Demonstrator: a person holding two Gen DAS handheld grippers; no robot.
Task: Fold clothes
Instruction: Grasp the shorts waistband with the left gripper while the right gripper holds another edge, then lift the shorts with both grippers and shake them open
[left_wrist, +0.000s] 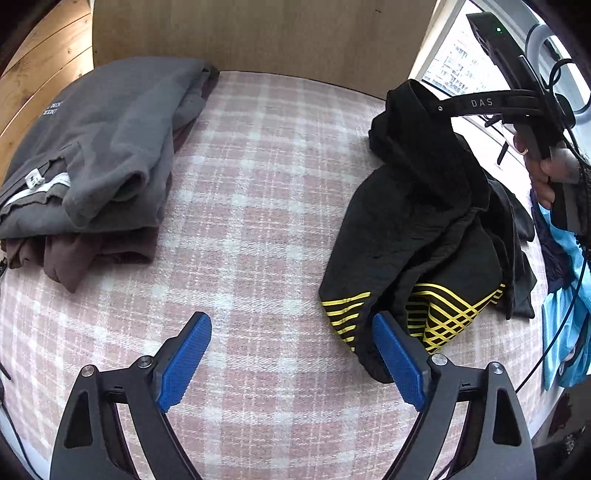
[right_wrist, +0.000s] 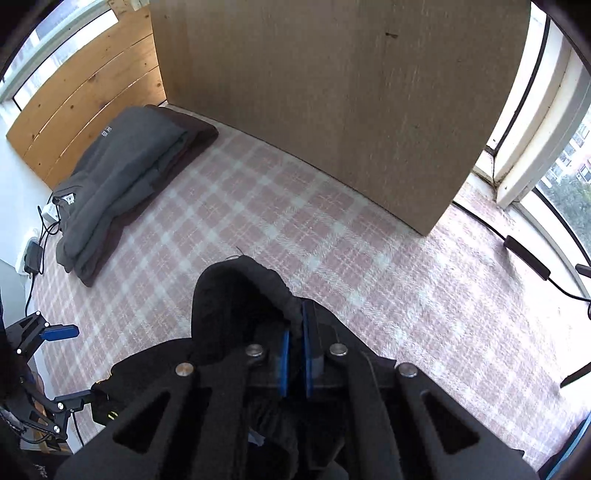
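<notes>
A black garment with yellow stripes (left_wrist: 417, 236) lies crumpled on the right of the pink plaid blanket (left_wrist: 258, 206). Its top edge is lifted by my right gripper (left_wrist: 415, 101), which a hand (left_wrist: 546, 173) holds. In the right wrist view the right gripper (right_wrist: 295, 332) is shut on a bunched fold of the black garment (right_wrist: 236, 295), blue pads pressed on the cloth. My left gripper (left_wrist: 291, 354) hovers open over bare blanket, its right finger beside the striped hem. The open left gripper (right_wrist: 83, 363) also shows at the left edge of the right wrist view.
A folded grey garment (left_wrist: 99, 147) lies on a brown one (left_wrist: 92, 254) at the far left, the same grey stack (right_wrist: 122, 173) by the wooden wall. An upright light board (right_wrist: 332, 103) borders the blanket's back. Blue cloth (left_wrist: 565, 314) hangs at the right; cables and a charger (right_wrist: 33, 254) lie left.
</notes>
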